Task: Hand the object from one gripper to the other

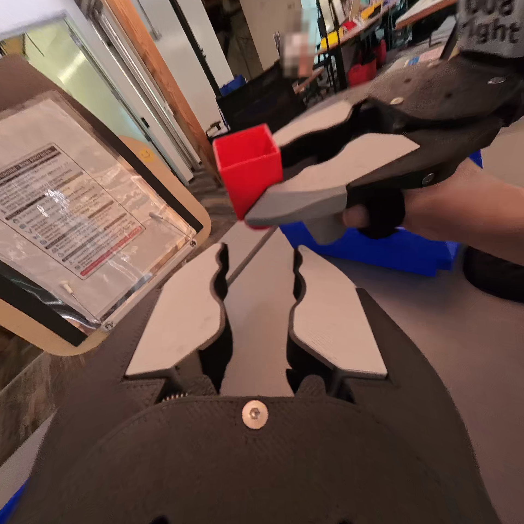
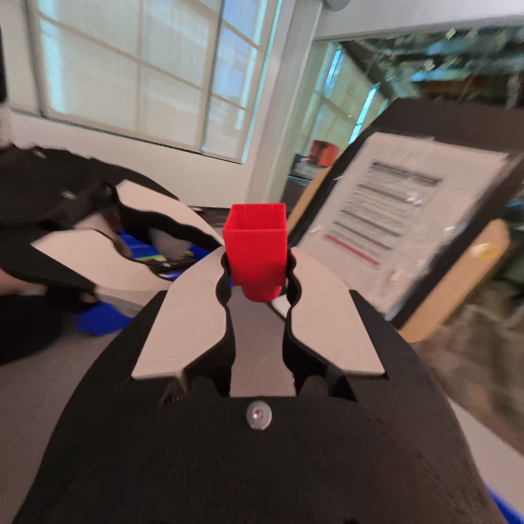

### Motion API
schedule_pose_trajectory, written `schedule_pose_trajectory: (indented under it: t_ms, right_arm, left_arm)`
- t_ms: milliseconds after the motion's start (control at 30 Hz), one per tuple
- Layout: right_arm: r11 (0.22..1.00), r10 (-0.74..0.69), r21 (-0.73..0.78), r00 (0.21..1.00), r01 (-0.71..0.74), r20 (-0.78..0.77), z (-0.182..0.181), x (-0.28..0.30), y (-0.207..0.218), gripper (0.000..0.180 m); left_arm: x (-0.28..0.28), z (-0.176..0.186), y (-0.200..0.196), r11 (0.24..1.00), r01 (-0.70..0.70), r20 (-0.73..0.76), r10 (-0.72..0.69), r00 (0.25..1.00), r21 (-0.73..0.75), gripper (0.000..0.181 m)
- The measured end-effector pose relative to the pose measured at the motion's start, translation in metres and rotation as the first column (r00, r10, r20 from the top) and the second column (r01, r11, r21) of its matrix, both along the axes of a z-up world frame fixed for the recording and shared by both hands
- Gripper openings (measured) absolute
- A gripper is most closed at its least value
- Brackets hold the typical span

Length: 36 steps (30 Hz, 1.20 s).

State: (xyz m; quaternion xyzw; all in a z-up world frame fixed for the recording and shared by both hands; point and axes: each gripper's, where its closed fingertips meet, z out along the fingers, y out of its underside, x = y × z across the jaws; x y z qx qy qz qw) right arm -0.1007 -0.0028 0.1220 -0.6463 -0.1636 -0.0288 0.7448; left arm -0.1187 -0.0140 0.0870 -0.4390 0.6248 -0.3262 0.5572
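- Framed board [image 1: 93,215], with a printed sheet under clear plastic, leans tilted beside the grey table [image 1: 425,326]; a blue bin [image 1: 382,252] lies near.
- Left gripper [image 1: 259,255]: fingers spread, nothing between them, pointing forward below the red cup.
- Right gripper [image 2: 256,266]: fingertips pinch the red cup from both sides; a gloved hand [image 1: 377,209] holds it, reaching in from the right in the left wrist view.
- Red cup [image 2: 255,243]: square, open mouth up, held aloft above the table, just beyond the left gripper's tips.
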Motion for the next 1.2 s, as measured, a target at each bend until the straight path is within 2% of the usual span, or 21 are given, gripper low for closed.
schedule_pose_trajectory:
  t_ms: [100, 233, 367, 467, 533, 600, 700, 767, 833, 900, 933, 967, 1000, 1033, 1100, 1167, 1200]
  right_arm:
    - [0.991, -0.127, 0.067, 0.961, 0.114, 0.246, 0.003, 0.013, -0.005, 0.037]
    - [0.96, -0.27, 0.202, 0.83, 0.193, 0.488, 0.009, 0.004, -0.01, 0.037]
    - [0.921, -0.385, 0.317, 0.639, 0.225, 0.666, 0.004, -0.014, -0.01, 0.037]
    - [0.905, -0.425, 0.355, 0.526, 0.233, 0.737, -0.002, -0.026, -0.006, 0.037]
    - [0.902, -0.432, 0.37, 0.488, 0.223, 0.759, -0.005, -0.033, -0.005, 0.037]
    - [0.896, -0.444, 0.384, 0.465, 0.223, 0.766, -0.007, -0.036, -0.004, 0.037]
    - [0.894, -0.444, 0.406, 0.516, 0.192, 0.733, -0.002, -0.036, -0.008, 0.039]
    - [0.892, -0.429, 0.419, 0.614, 0.171, 0.662, 0.009, -0.03, -0.015, 0.043]
    - [0.917, -0.348, 0.372, 0.745, 0.144, 0.569, 0.014, -0.02, -0.018, 0.043]
    - [0.967, -0.116, 0.254, 0.9, 0.006, 0.42, 0.01, -0.021, -0.018, 0.047]
    - [0.979, 0.031, 0.185, 0.955, -0.089, 0.295, 0.008, -0.022, -0.019, 0.05]
    - [0.972, 0.185, 0.125, 0.974, -0.201, 0.128, 0.008, -0.023, -0.02, 0.053]
    - [0.938, 0.342, 0.092, 0.937, -0.335, -0.069, 0.01, -0.025, -0.024, 0.055]
    - [0.889, 0.455, 0.093, 0.846, -0.448, -0.277, 0.015, -0.023, -0.026, 0.058]
    - [0.795, 0.546, 0.143, 0.593, -0.59, -0.592, 0.019, -0.018, -0.024, 0.076]
    - [0.689, 0.565, 0.168, 0.378, -0.705, -0.734, 0.012, -0.027, -0.021, 0.08]
    - [0.649, 0.557, 0.171, 0.31, -0.742, -0.77, 0.008, -0.033, -0.02, 0.081]
  left_arm:
    - [-0.006, 0.002, -0.003, 0.991, 0.039, -0.049, -0.046, 0.998, -0.126, 0.07]
    - [-0.013, 0.023, -0.012, 0.936, 0.127, 0.058, -0.115, 0.992, -0.328, 0.074]
    - [-0.013, 0.029, -0.011, 0.948, 0.104, 0.111, -0.074, 0.991, -0.302, 0.077]
    - [-0.011, 0.024, -0.015, 0.957, 0.097, 0.094, -0.074, 0.993, -0.273, 0.072]
    - [-0.008, 0.018, -0.014, 0.969, 0.082, 0.077, -0.065, 0.995, -0.233, 0.059]
    - [-0.007, 0.015, -0.016, 0.984, 0.087, 0.075, -0.076, 0.994, -0.158, 0.037]
    - [-0.01, 0.025, -0.011, 0.993, 0.064, 0.123, -0.051, 0.991, -0.101, 0.036]
    - [-0.018, 0.04, -0.003, 0.991, 0.068, 0.202, -0.044, 0.978, -0.115, 0.036]
    - [-0.027, 0.051, -0.01, 0.971, 0.185, 0.271, -0.139, 0.953, -0.152, 0.036]
    - [-0.033, 0.058, -0.019, 0.939, 0.289, 0.326, -0.218, 0.92, -0.187, 0.036]
    - [-0.034, 0.059, -0.022, 0.929, 0.322, 0.345, -0.246, 0.906, -0.183, 0.036]
    - [-0.035, 0.059, -0.026, 0.926, 0.344, 0.364, -0.269, 0.892, -0.158, 0.036]
    - [-0.034, 0.059, -0.026, 0.934, 0.336, 0.38, -0.268, 0.885, -0.124, 0.036]
    - [-0.033, 0.058, -0.024, 0.948, 0.305, 0.39, -0.248, 0.887, -0.091, 0.036]
    - [-0.031, 0.054, -0.024, 0.964, 0.263, 0.399, -0.232, 0.887, -0.023, 0.036]
    - [-0.03, 0.052, -0.022, 0.979, 0.2, 0.404, -0.201, 0.892, 0.045, 0.036]
    - [-0.028, 0.049, -0.021, 0.982, 0.171, 0.393, -0.19, 0.9, 0.082, 0.036]
